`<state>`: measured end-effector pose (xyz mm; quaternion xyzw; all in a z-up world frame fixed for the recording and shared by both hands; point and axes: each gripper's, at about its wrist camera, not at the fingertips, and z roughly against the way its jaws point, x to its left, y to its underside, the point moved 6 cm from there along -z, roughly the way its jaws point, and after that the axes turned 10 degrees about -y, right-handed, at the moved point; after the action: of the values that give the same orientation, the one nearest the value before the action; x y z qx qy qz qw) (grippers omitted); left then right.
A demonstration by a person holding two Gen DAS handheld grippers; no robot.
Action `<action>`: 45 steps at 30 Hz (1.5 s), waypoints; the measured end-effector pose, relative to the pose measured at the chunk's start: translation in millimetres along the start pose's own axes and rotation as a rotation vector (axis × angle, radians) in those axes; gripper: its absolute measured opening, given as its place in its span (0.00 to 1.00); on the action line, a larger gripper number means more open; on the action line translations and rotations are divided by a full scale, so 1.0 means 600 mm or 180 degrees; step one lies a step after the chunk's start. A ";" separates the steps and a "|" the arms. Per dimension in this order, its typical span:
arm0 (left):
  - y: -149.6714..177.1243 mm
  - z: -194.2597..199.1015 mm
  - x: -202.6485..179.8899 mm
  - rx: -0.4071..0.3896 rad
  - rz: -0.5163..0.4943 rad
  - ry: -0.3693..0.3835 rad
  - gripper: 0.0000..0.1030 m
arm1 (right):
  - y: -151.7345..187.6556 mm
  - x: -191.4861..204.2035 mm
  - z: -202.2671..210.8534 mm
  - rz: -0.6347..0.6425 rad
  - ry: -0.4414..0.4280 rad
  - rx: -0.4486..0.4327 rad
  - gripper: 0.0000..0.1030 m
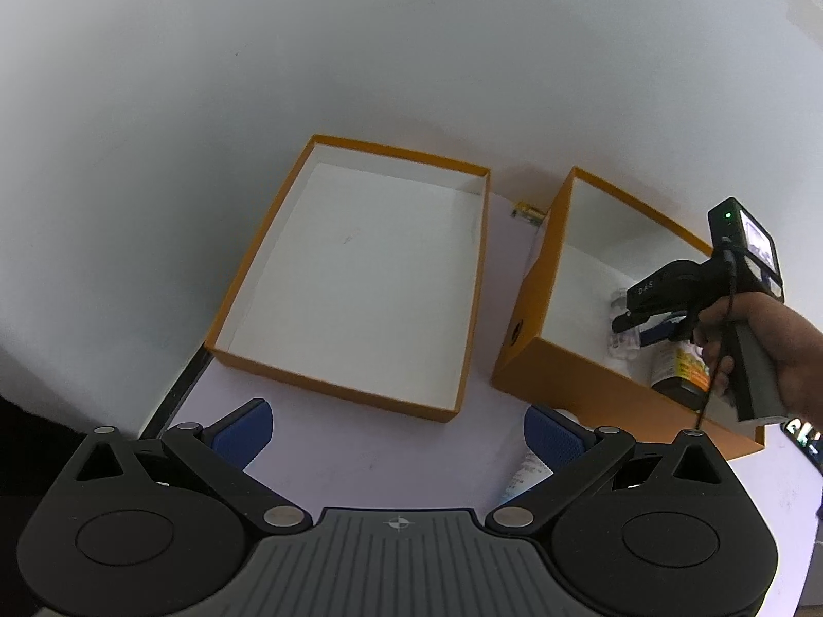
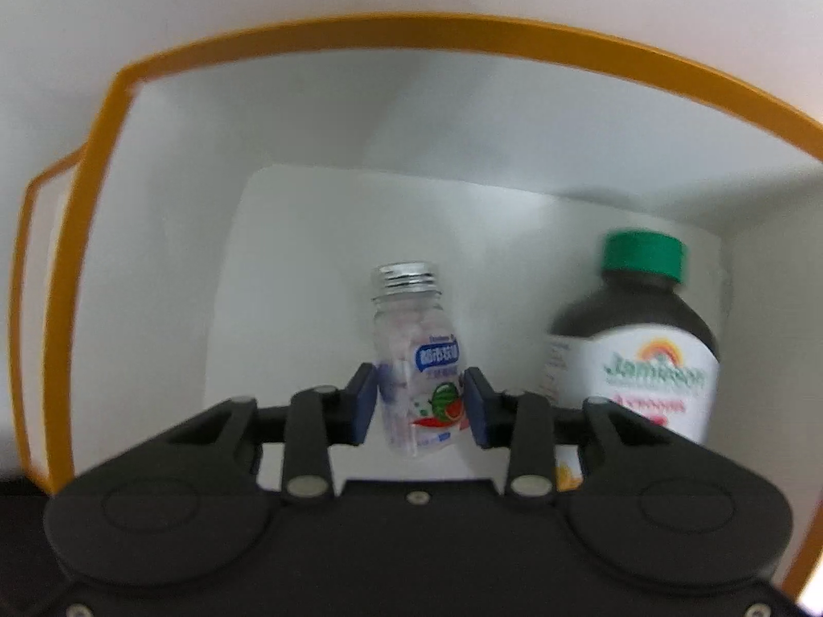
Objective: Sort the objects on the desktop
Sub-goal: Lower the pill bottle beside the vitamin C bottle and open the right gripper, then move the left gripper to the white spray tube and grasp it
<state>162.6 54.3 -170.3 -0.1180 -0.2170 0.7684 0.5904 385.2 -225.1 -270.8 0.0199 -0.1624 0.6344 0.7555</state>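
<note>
Clear bottle (image 2: 419, 360), right wrist view: small, see-through plastic, ribbed silver cap, watermelon label. It sits between the blue pads of the right tongs (image 2: 419, 403), long axis pointing away from them. Jaws narrow; contact too blurred to tell. Dark bottle (image 2: 635, 339), green cap, just right, inside the deep orange box (image 2: 411, 33).

Left wrist view: left tongs (image 1: 398, 434) wide apart, holding nothing, above the white table (image 1: 370, 442) near the shallow orange tray (image 1: 247, 267). Right hand is nearer.
</note>
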 end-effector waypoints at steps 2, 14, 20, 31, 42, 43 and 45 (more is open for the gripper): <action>0.000 0.002 -0.004 -0.0020 -0.0035 0.0015 1.00 | 0.002 0.001 0.006 -0.0034 -0.0049 -0.0119 0.36; 0.026 -0.014 -0.067 -0.0104 -0.0318 0.0238 1.00 | 0.143 -0.028 0.239 0.0264 -0.0977 -0.0852 0.53; 0.064 -0.054 -0.122 0.0189 -0.0351 0.0505 0.99 | 0.233 -0.103 0.324 0.0292 -0.0989 -0.1055 0.55; 0.125 -0.121 -0.245 -0.0137 -0.0746 0.0232 0.98 | 0.356 -0.223 0.336 0.0211 -0.1025 -0.0907 0.55; 0.143 -0.224 -0.312 0.0143 -0.0921 0.0213 0.81 | 0.392 -0.268 0.364 0.0426 -0.1157 -0.0836 0.55; 0.145 -0.227 -0.315 0.0142 -0.0991 0.0193 0.78 | 0.392 -0.270 0.365 0.0401 -0.1121 -0.0858 0.55; 0.151 -0.235 -0.324 0.0128 -0.1219 0.0139 0.59 | 0.392 -0.274 0.369 0.0322 -0.1101 -0.0908 0.55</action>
<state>200.6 -123.7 -351.5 -0.0794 -0.2072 0.6435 0.7326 86.3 -388.3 -147.4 0.0132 -0.3784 0.6293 0.6787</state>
